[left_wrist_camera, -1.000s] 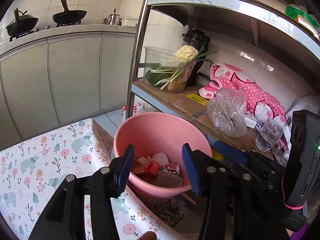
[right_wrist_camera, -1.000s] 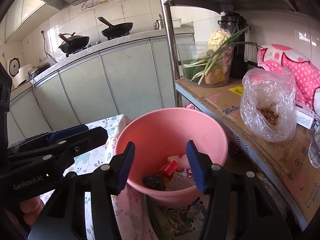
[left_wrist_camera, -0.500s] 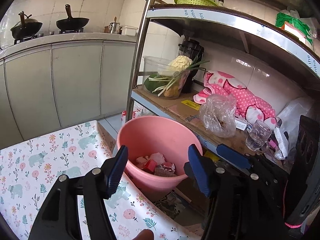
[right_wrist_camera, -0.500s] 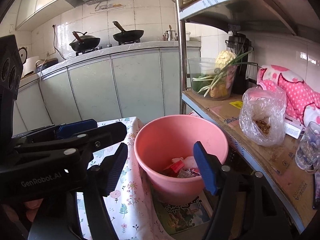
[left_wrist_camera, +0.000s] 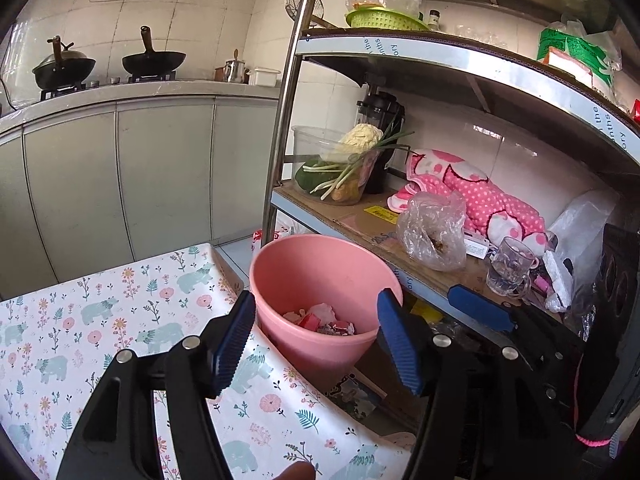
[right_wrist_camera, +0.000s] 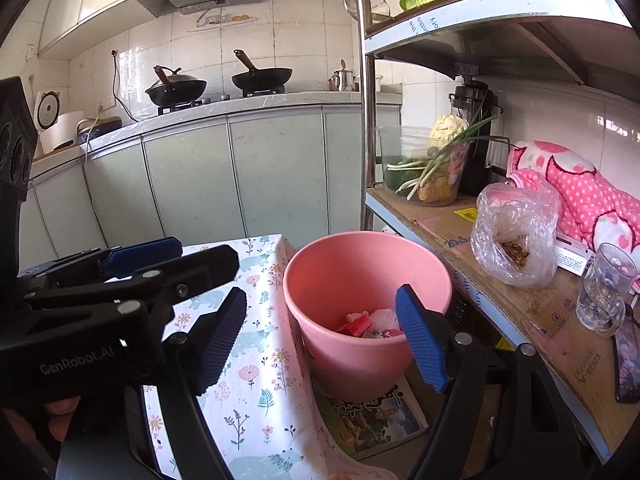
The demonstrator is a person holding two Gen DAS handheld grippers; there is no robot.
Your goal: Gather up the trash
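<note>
Trash (left_wrist_camera: 320, 320) sits piled in the pink bucket (left_wrist_camera: 304, 264) just beside the floral bench (left_wrist_camera: 120, 320). Left hand-held gripper (left_wrist_camera: 316, 340) gapes empty; right hand-held gripper (right_wrist_camera: 320, 340) is opening, nothing between its jaws. Bench shows no litter, so collection looks largely done.

2 wrist fisheyes, side by side, angled down, near, perhaps table-edge height, sharing pink bucket (left_wrist_camera: 320, 264) and shelf (left_wrist_camera: 360, 220).
</note>
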